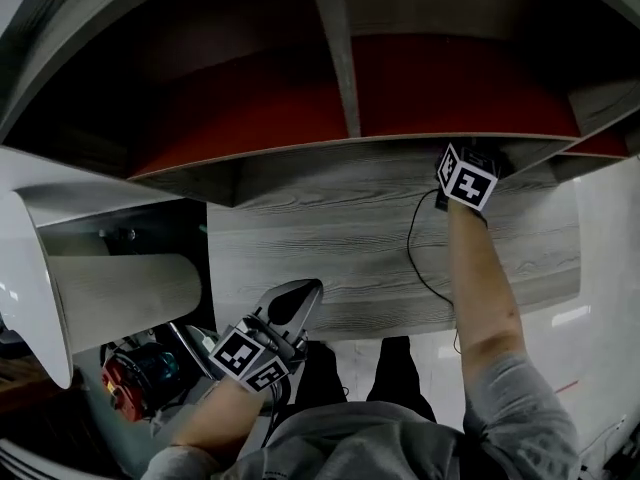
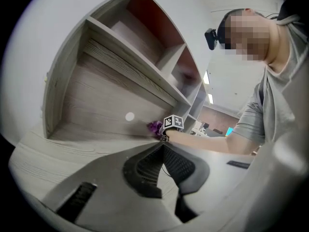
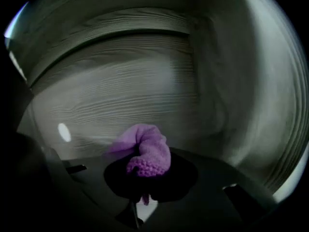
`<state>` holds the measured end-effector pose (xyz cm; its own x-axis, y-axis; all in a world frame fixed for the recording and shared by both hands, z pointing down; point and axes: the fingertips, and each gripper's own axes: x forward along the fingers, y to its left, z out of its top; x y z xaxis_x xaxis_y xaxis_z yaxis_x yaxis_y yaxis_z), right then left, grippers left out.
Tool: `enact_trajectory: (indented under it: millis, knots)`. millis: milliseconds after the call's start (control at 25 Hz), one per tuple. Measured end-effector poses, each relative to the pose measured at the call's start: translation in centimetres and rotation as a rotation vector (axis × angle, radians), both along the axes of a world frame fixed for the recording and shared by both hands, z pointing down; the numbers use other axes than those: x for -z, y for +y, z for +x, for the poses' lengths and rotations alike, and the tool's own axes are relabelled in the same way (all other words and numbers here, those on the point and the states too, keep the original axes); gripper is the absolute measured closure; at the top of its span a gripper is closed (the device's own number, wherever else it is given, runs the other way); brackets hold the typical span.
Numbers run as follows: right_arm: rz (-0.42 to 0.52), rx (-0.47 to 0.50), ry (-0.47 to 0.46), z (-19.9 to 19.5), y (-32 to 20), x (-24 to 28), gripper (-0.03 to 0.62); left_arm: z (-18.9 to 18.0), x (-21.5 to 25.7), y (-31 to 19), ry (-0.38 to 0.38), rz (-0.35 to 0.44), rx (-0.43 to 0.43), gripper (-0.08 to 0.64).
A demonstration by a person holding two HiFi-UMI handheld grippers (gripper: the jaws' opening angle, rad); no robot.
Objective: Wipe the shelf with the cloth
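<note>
Fig. Shelf unit, lower bay and grippers. R. gripper [image 3: 147,174] is clenched on the purple cloth [image 3: 146,151], which is bunched betw. its jaws and sits deep in the bay under the upper board, where the grey wood-grain shelf [image 1: 330,238] meets the back panel, toward the right corner. L. gripper [image 2: 163,148] has its jaws closed tip to tip w/ nothing betw. them, and is held low by the shelf's front edge, well apart from the cloth. A black cable [image 1: 415,258] trails from R. gripper across the shelf. The upper compartments [image 1: 450,83] are red-backed and split by an upright divider [image 1: 340,48].
</note>
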<state>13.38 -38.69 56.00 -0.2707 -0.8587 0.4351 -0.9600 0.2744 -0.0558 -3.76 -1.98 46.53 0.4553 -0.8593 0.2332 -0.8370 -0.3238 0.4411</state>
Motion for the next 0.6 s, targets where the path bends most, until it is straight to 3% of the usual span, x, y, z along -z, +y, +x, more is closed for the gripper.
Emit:
enact_trajectory:
  millis: [80, 200, 320, 440, 600]
  knots:
    - [0.061, 0.25, 0.061, -8.6, 3.9, 0.9, 0.529, -2.3, -0.1, 1.4, 0.009, 0.005, 0.042, 0.541]
    - [0.18, 0.658, 0.233, -25.4, 12.7, 0.5, 0.529, -7.1, 0.0, 4.1, 0.011, 0.014, 0.11, 0.541]
    - [0.317, 0.937, 0.47, -39.1, 19.8, -2.4, 0.529, -12.4, 0.5, 7.4, -0.007, 0.032, 0.179, 0.541]
    - [0.436, 0.995, 0.669, -46.7, 21.7, -4.4, 0.529, -17.3, 0.5, 10.8, -0.031, 0.044, 0.239, 0.541]
    - [0.496, 0.966, 0.803, -48.1, 20.0, -5.0, 0.528, -21.3, -0.3, 13.7, -0.021, 0.042, 0.278, 0.541]
